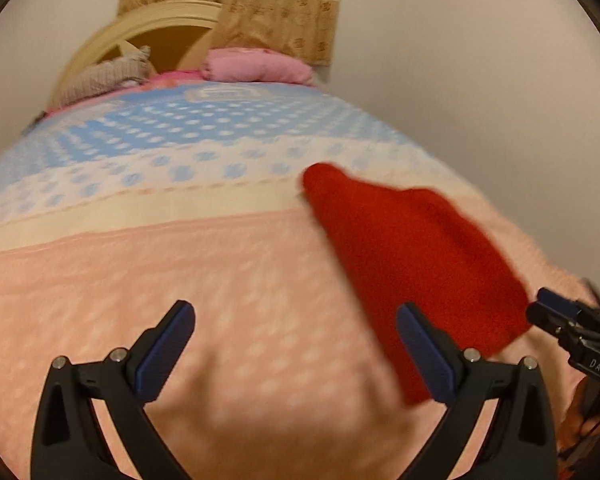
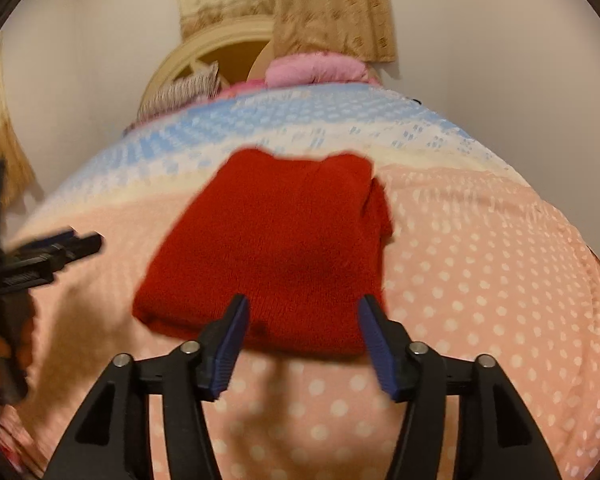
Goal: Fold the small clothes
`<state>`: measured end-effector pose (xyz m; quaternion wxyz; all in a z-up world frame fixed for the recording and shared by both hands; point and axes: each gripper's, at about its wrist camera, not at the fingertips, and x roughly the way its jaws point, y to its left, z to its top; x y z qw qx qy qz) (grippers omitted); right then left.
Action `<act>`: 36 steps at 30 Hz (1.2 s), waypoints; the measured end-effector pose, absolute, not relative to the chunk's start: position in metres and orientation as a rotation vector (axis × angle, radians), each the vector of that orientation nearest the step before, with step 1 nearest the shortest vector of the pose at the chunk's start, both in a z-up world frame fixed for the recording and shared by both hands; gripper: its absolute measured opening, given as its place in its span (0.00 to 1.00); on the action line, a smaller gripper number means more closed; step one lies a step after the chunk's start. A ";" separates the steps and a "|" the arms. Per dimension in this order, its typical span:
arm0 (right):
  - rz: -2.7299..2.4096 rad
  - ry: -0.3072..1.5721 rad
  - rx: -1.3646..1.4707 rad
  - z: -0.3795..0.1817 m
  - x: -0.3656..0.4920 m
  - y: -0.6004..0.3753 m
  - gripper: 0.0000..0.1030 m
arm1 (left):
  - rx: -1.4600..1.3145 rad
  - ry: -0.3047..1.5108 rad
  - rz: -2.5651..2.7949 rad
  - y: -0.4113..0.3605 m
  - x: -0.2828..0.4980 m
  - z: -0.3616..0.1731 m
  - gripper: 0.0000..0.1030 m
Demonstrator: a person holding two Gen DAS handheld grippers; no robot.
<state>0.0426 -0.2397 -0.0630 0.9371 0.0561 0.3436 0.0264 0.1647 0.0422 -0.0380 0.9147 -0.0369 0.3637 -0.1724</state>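
- The red knitted garment (image 2: 276, 248) lies folded into a compact block on the pink, white-dotted part of the bedspread (image 2: 480, 280), its far edge reaching the cream band where the pattern turns blue.
- In the right wrist view the right hand-held gripper (image 2: 303, 344) stands released above the garment's near edge, its blue pads apart and nothing pressed between them; the cloth lies below the gap.
- In the left wrist view the left hand-held gripper (image 1: 296, 354) is also released, jaws spread wide over bare pink bedspread (image 1: 180, 272), with nothing between them.
- From that view the garment (image 1: 412, 256) lies to the right of the left hand-held gripper; the right pad overlaps its near left edge in the picture, though whether they touch cannot be told.
- The right hand-held gripper (image 1: 556, 312) shows at the far right edge of the left wrist view, just beside the garment's near right corner.
- At the far end of the bed lie a pink pillow (image 2: 316, 68) and a grey striped cloth (image 2: 180, 94), before a cream headboard (image 2: 204, 46) and beige curtain (image 2: 300, 4).
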 end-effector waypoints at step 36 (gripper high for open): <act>0.120 0.840 0.453 -0.113 0.188 -0.314 0.92 | -0.216 0.893 -0.443 -0.032 0.242 -0.097 0.96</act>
